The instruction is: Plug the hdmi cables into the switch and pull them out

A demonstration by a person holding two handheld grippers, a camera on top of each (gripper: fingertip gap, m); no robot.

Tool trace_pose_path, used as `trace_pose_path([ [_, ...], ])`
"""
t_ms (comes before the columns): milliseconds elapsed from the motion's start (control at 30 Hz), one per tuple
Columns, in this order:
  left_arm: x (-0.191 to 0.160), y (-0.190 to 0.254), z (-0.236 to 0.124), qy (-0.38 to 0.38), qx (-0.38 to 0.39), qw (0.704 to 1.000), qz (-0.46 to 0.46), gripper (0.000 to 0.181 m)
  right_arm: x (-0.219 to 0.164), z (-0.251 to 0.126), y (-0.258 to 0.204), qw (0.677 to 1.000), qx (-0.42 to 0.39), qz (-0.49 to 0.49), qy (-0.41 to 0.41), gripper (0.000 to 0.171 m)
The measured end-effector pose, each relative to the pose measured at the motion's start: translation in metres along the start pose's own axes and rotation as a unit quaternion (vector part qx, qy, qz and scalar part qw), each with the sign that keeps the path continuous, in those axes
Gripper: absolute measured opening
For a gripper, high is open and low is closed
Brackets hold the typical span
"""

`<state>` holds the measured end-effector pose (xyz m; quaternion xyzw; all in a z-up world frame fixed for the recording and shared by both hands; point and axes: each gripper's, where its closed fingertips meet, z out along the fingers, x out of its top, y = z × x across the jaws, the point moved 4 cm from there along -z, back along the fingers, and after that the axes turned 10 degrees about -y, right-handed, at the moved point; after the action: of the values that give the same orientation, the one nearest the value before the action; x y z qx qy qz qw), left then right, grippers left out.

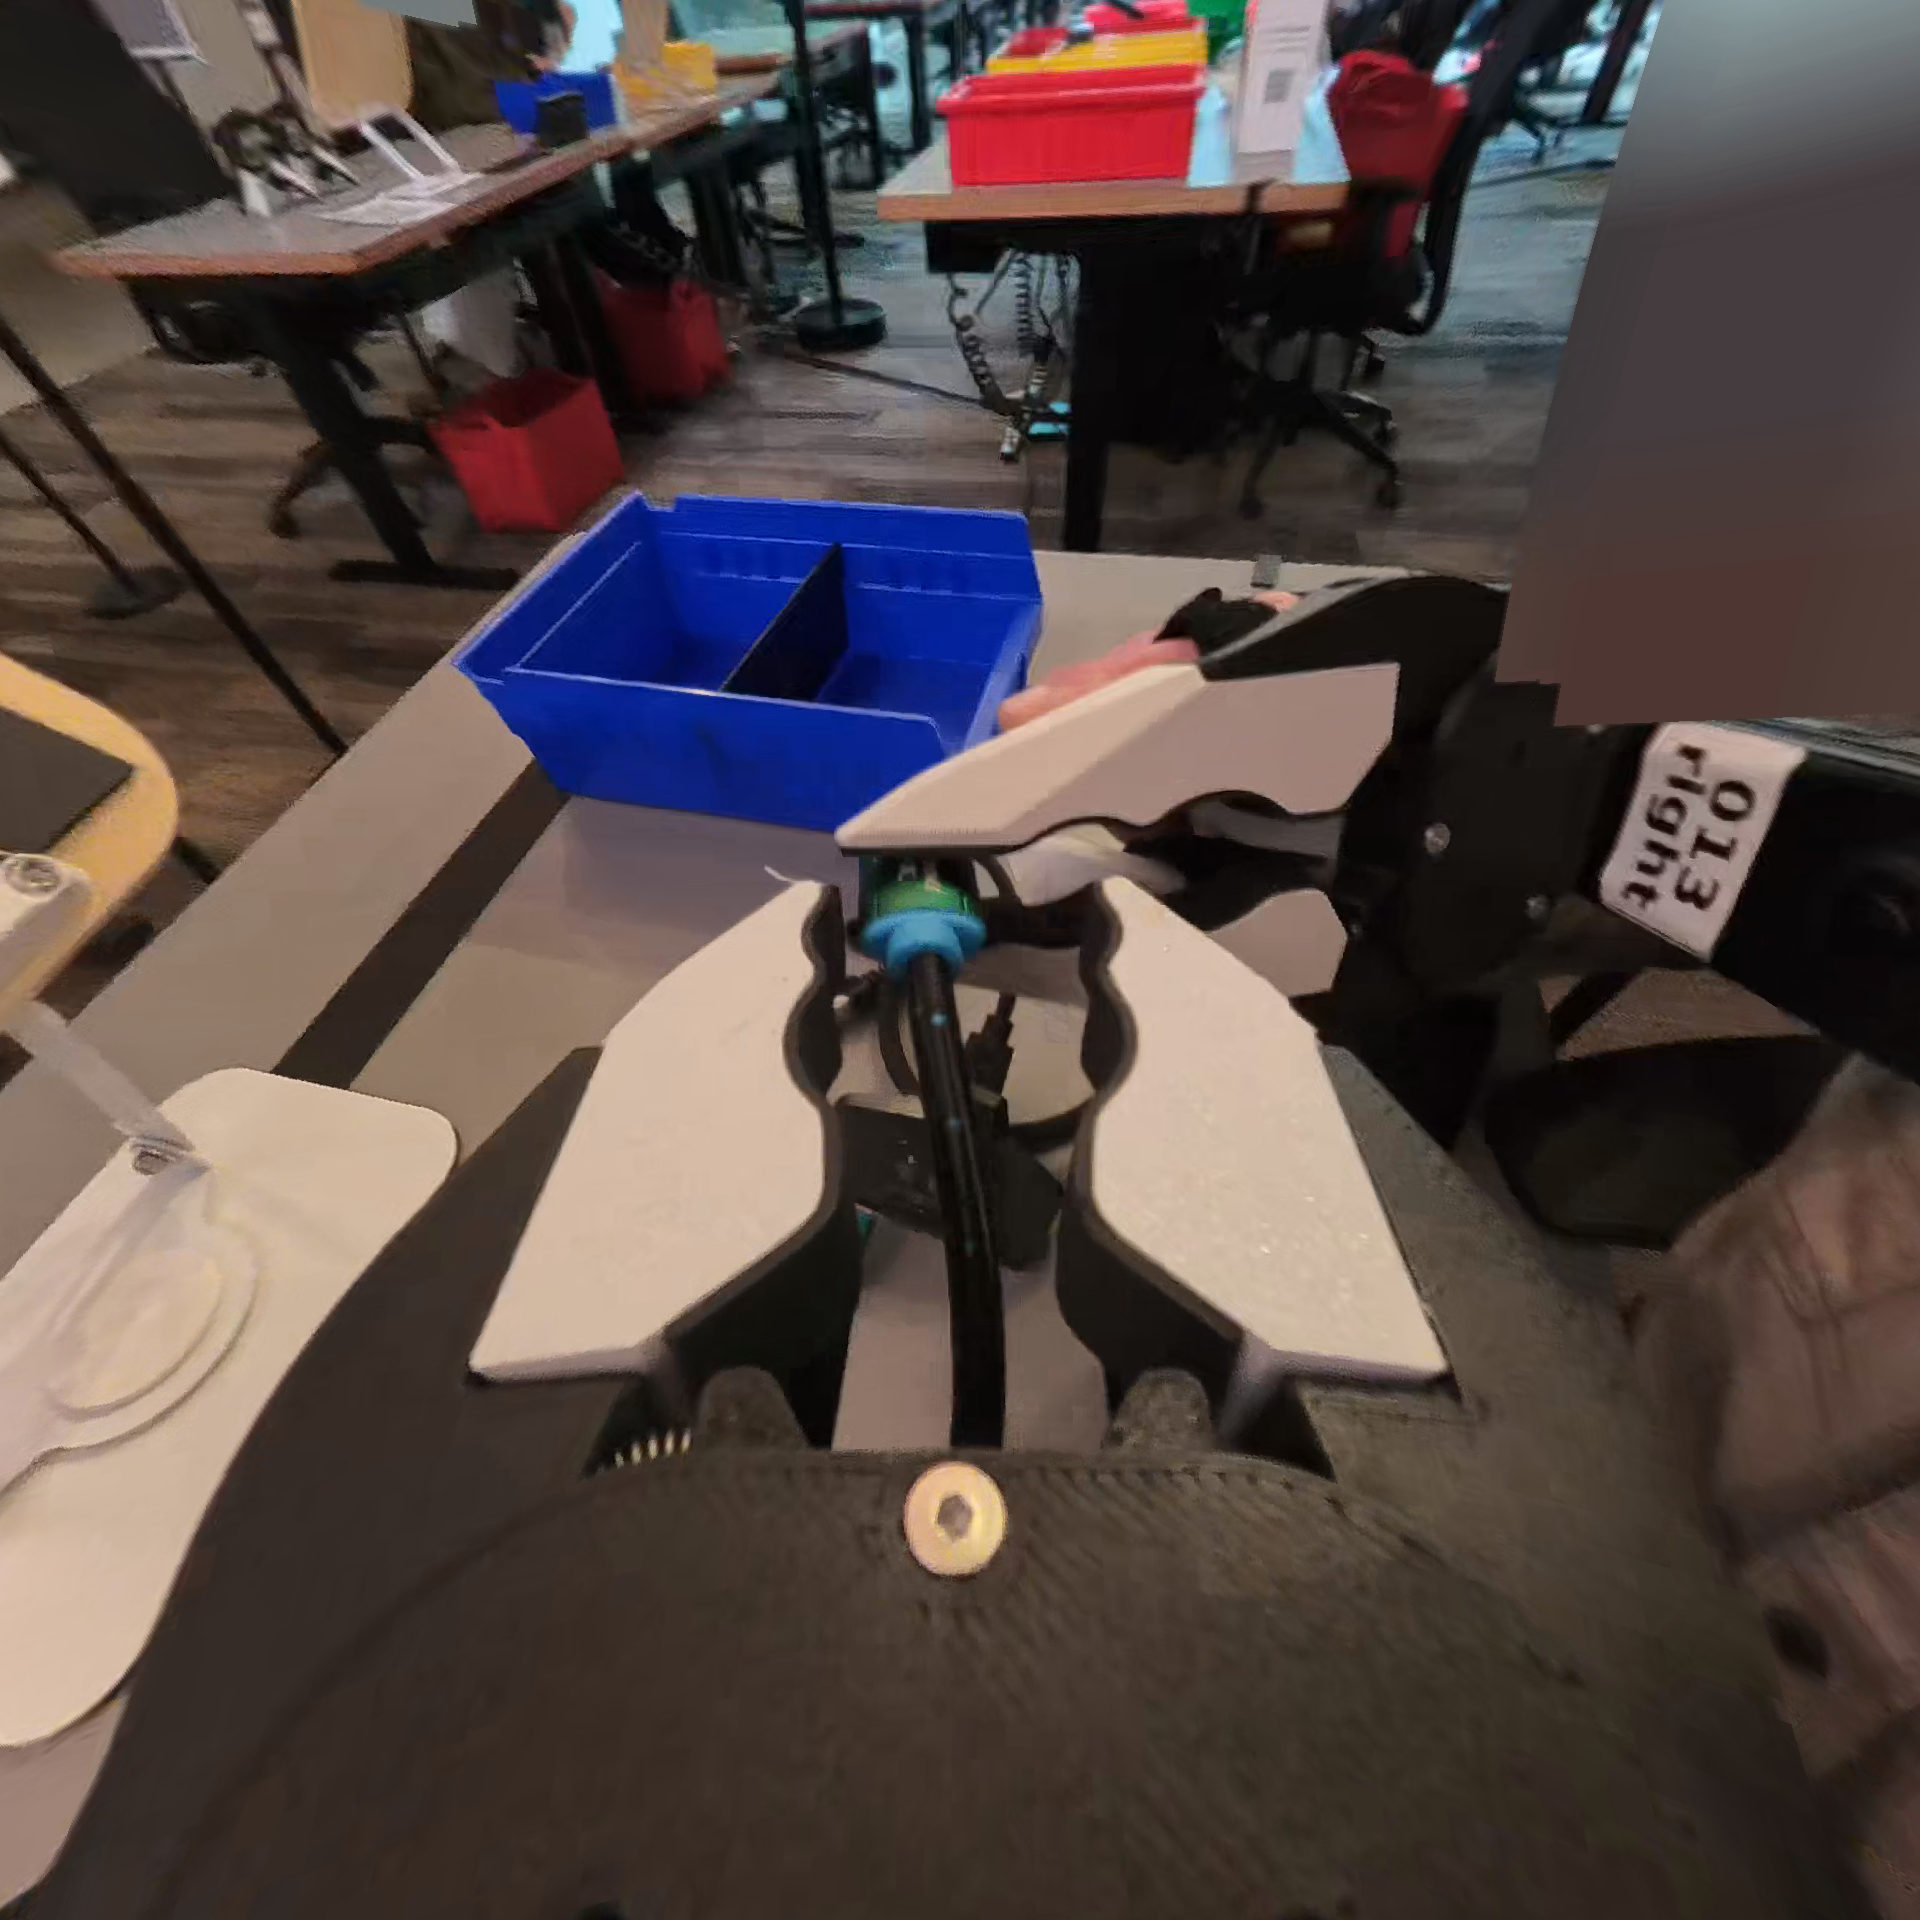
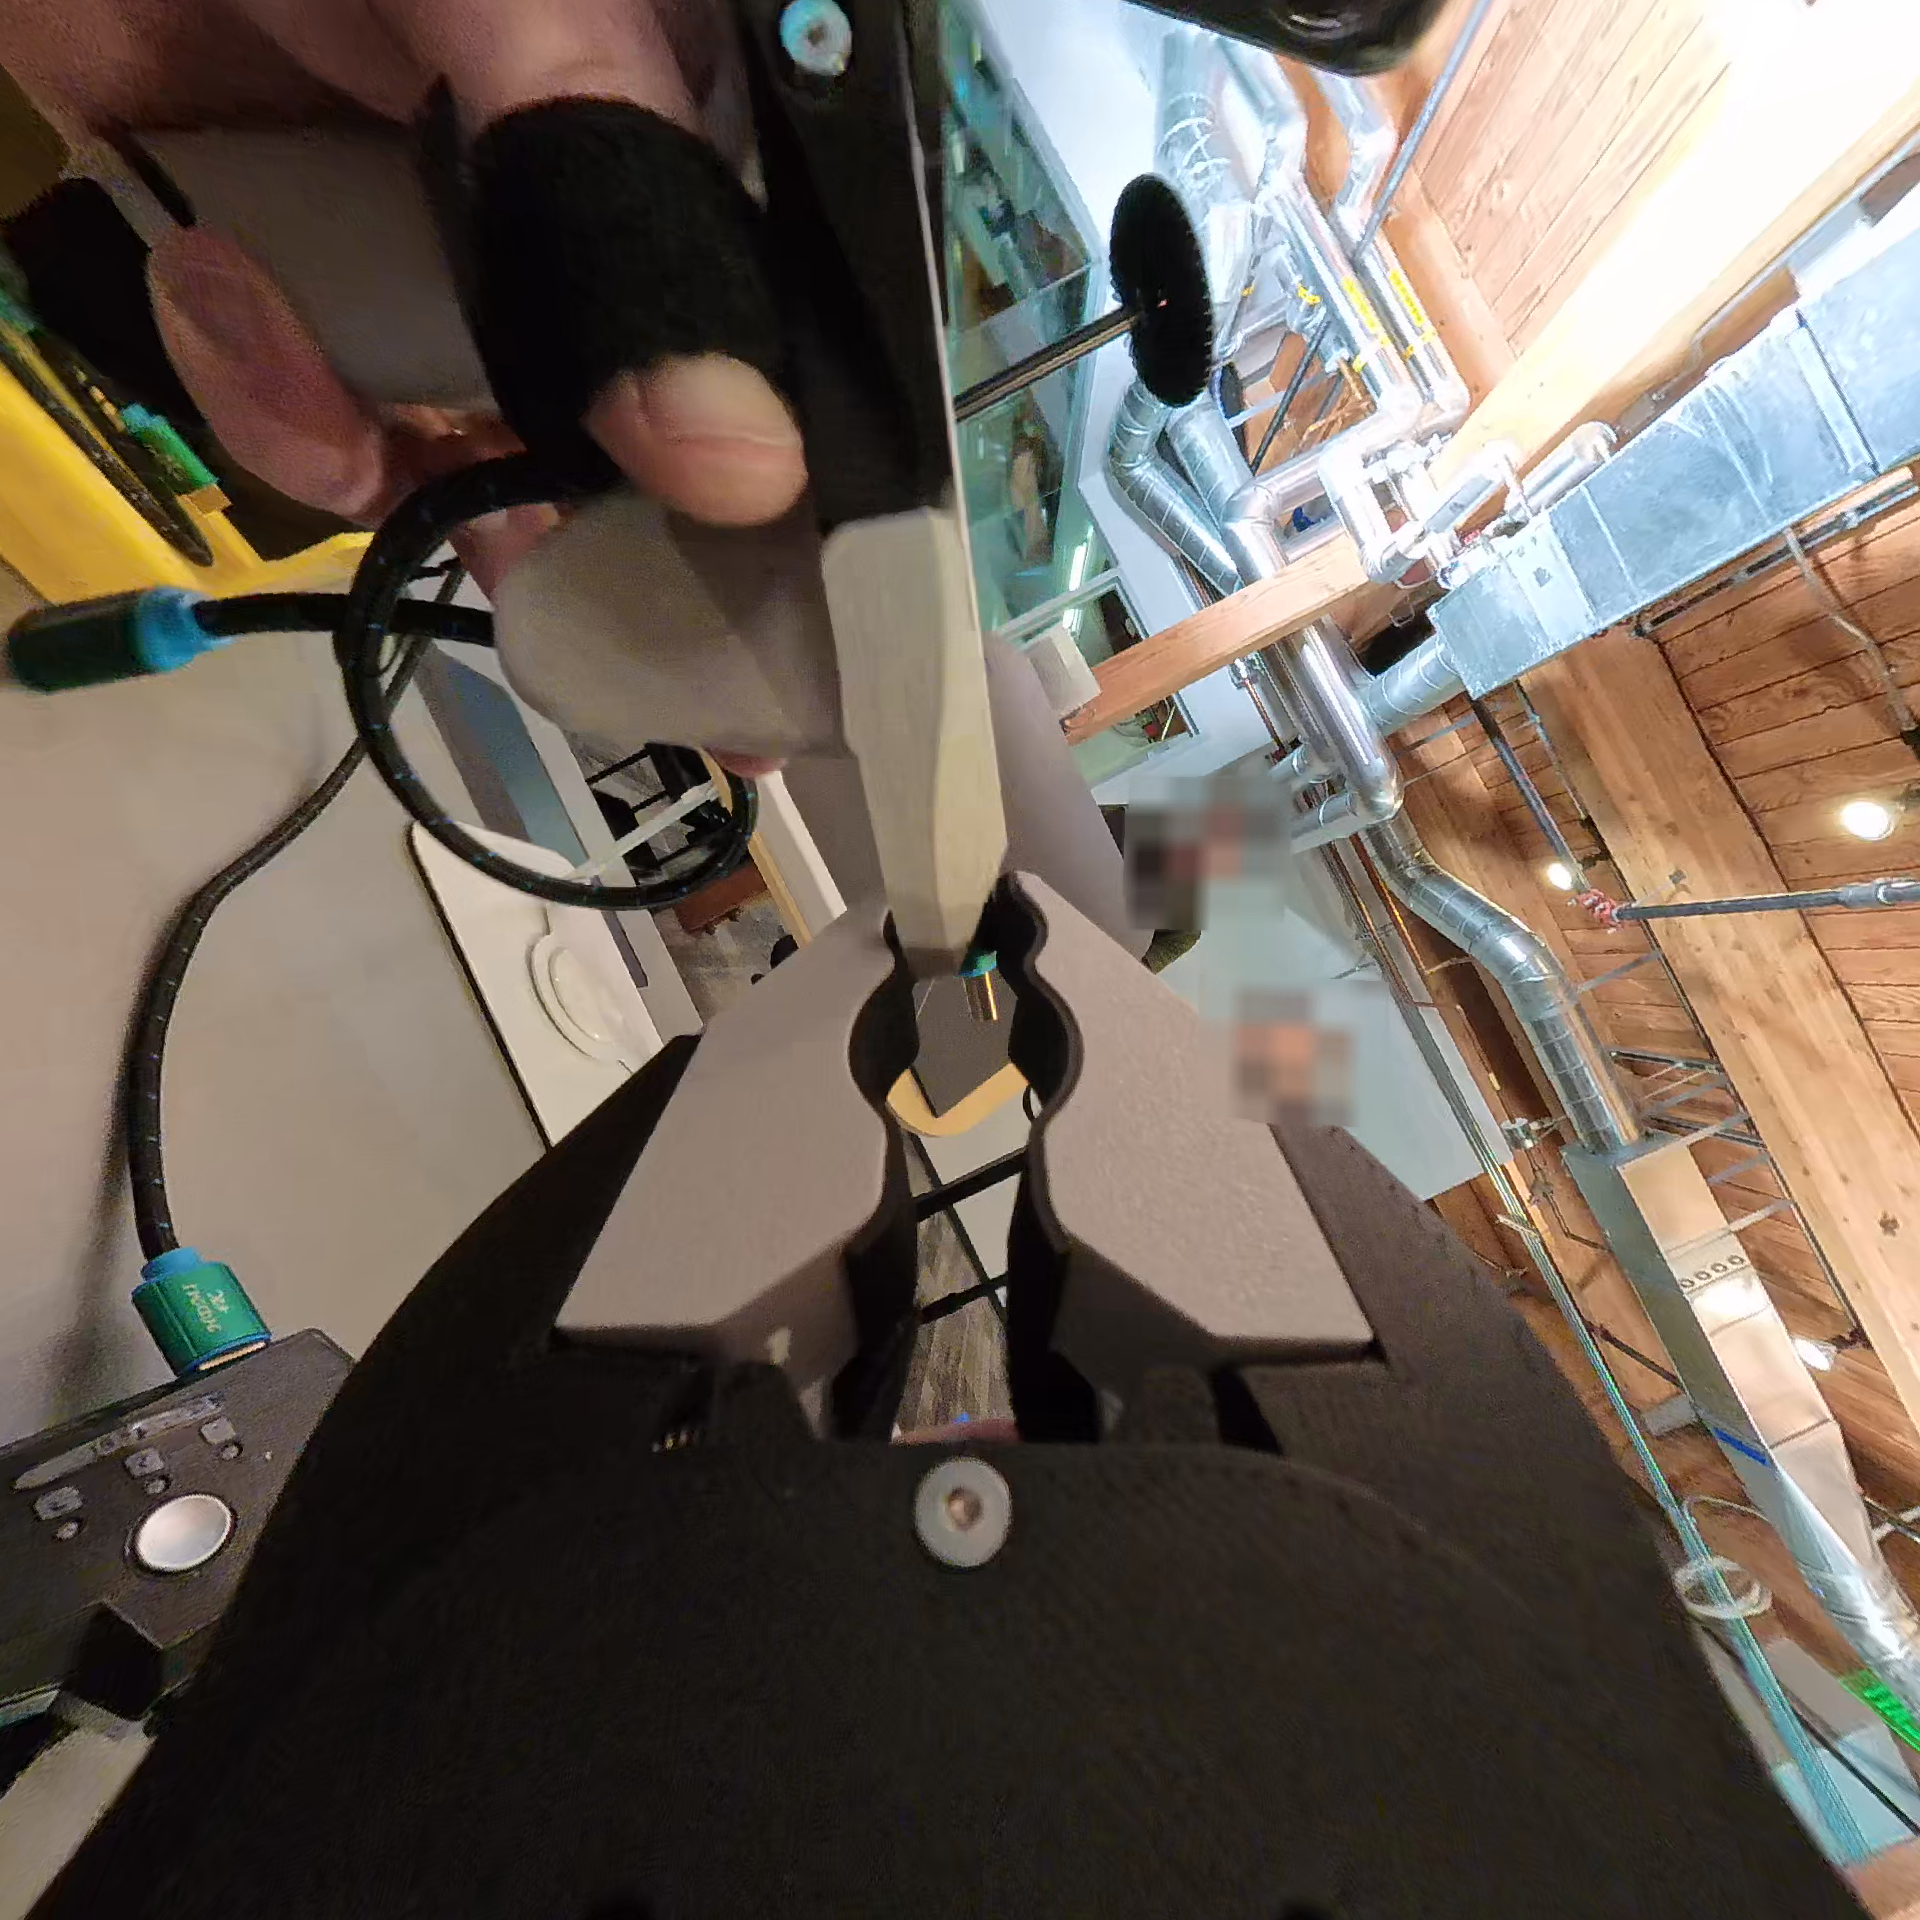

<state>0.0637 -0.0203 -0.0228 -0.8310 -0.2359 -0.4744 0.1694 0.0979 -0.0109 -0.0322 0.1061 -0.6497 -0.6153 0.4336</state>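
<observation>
Grey tabletop (image 1: 436, 935) fills my near view, with an office of desks and red bins behind it. Farthest left in my right wrist view sits the black switch (image 2: 135, 1496), flat on the table, and one green-and-blue HDMI plug (image 2: 197, 1314) is already seated in its edge; that cable loops up toward a second, free plug (image 2: 94, 639) lying near the top left. Moving right in the left wrist view, a blue divided bin (image 1: 748, 665) stands just beyond my tools. My left gripper (image 1: 961, 925) is drawn in narrow around a braided black cable (image 1: 951, 1091), its tips at the blue collar of a third plug (image 1: 914, 914). Over that same plug comes my right gripper (image 2: 961, 961), also nearly closed, pinching the connector's green body with its metal tip showing between the fingers. So both tools seem to have the one connector, and I judge this a handover or regrip before insertion. My worry is the release: if one side lets go while the other's hold is shallow, the plug could twist or drop, and a tilted connector would jam against the port or shove the unanchored switch along the table.
</observation>
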Motion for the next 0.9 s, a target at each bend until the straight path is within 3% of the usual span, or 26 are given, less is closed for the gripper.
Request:
trace_pose_path([
  [33, 0.000, 0.000, 0.000, 0.006, -0.006, 1.000, 0.004, 0.043, 0.001, 0.000, -0.001, 1.000, 0.000, -0.006, 0.004, 0.009],
  [133, 0.003, -0.006, -0.005, 0.018, -0.001, 1.000, -0.011, 0.022, 0.002, 0.000, 0.000, 1.000, -0.004, -0.002, 0.004, 0.009],
  [367, 0.000, -0.008, -0.002, 0.071, 0.036, 0.996, -0.036, 0.022, 0.001, 0.003, -0.001, 1.000, -0.014, 0.013, -0.006, 0.010],
  [533, 0.005, -0.003, -0.006, 0.139, 0.063, 0.988, -0.007, 0.021, 0.007, 0.000, 0.006, 0.999, -0.028, 0.019, 0.008, 0.010],
  [900, -0.012, -0.024, -0.026, 0.109, 0.121, 0.986, 0.036, 0.021, -0.008, -0.010, 0.025, 0.998, 0.015, 0.054, 0.010, 0.023],
])
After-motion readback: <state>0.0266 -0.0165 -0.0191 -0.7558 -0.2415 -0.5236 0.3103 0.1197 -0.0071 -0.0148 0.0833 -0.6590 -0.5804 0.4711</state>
